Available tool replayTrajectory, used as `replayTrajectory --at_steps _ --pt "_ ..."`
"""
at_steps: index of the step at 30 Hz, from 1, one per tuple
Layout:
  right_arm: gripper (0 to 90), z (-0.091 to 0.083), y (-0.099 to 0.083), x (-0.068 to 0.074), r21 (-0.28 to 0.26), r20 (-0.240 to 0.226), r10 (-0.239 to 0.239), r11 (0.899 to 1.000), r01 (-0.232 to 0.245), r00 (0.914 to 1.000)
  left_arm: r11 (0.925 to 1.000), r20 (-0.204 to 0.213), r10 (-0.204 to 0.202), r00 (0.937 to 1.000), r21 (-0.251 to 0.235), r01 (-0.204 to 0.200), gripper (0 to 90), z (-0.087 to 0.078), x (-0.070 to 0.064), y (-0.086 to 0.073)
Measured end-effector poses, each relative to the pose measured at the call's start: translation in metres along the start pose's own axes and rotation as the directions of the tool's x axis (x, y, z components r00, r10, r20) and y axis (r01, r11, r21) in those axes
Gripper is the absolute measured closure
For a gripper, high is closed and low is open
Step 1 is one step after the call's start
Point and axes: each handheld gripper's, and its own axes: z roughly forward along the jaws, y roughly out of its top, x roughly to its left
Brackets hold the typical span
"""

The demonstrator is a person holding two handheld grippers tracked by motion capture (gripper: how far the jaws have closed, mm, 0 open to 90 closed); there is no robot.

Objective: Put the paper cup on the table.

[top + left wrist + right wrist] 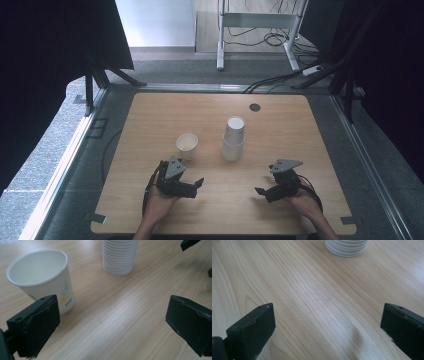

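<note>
While both tools sit released and empty on the tabletop [150, 115], I judge this a pre-grasp pause: left tool [192, 186] nearest the single paper cup [187, 145], right tool [264, 192] below the cup stack [233, 139]. Next needs an approach.

Left gripper [192, 186]: held low over the near left part of the counter [220, 210], jaws spread wide with nothing between them, pointing right and slightly forward.
Left hand [161, 199]: wrapped around the gripper's rear, forearm coming in from the bottom edge.
Right gripper [263, 192]: low over the near right part, jaws wide apart and empty, pointing left.
Right hand [303, 200]: gripping from behind, forearm angled in from the bottom right.
</note>
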Motion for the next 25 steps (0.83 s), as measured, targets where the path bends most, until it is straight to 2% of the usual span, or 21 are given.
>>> replayTrajectory --at_steps 7,12,17,21,25 --pt "0.0 0.002 -0.007 -0.002 0.025 0.025 0.004 1.000 -0.005 0.9997 0.9969 -0.006 0.019 0.9998 0.076 -0.018 0.0 0.010 -0.007 -0.015" --pt "0.0 0.005 -0.010 -0.002 0.030 0.015 0.019 0.999 -0.020 0.9997 0.9868 -0.014 0.043 0.9990 0.157 -0.040 0.0 0.018 -0.012 -0.024" --pt "0.0 0.011 -0.014 -0.003 0.049 0.003 0.041 0.998 -0.041 0.9992 0.9742 -0.015 0.042 0.9990 0.222 -0.038 0.0 0.025 -0.015 -0.028" --pt "0.0 0.014 -0.016 -0.004 0.066 0.004 0.048 0.997 -0.048 0.9989 0.9666 -0.016 0.045 0.9989 0.253 -0.040 0.0 0.028 -0.017 -0.031" --pt "0.0 0.014 -0.016 -0.004 0.070 0.007 0.045 0.996 -0.045 0.9990 0.9650 -0.015 0.021 0.9997 0.262 -0.016 0.0 0.028 -0.015 -0.031"
